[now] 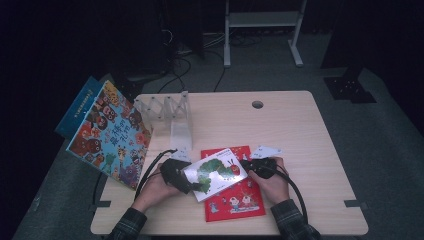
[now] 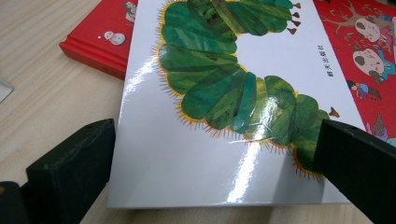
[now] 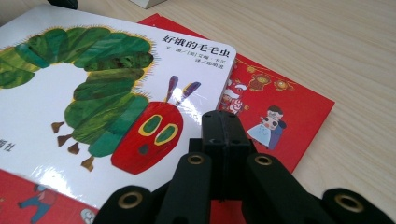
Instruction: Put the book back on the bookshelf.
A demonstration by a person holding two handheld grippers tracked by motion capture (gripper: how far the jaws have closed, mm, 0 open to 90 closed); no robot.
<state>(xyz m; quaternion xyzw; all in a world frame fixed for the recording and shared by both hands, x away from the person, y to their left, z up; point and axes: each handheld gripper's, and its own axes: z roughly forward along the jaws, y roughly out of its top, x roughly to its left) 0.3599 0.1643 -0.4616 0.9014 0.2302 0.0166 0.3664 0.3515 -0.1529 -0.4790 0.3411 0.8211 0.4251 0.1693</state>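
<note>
A white picture book with a green caterpillar [image 1: 217,172] [image 2: 210,93] [image 3: 93,93] lies askew on top of a red picture book [image 1: 235,202] [image 2: 98,42] [image 3: 289,107] near the table's front edge. My left gripper [image 1: 192,180] [image 2: 217,130] is at the white book's left end, open wide, with the book's near edge between its jaws. I cannot tell whether the pads touch the book. My right gripper [image 1: 247,165] [image 3: 224,121] is shut, with nothing between its jaws. Its tip is over the red book, right by the white book's right corner.
A large colourful picture book [image 1: 110,135] leans off the table's left edge, with a blue book [image 1: 80,105] behind it. A clear book rack [image 1: 167,112] stands at the back left. A white card [image 1: 265,150] lies behind the right hand. A cable hole [image 1: 257,104] sits farther back.
</note>
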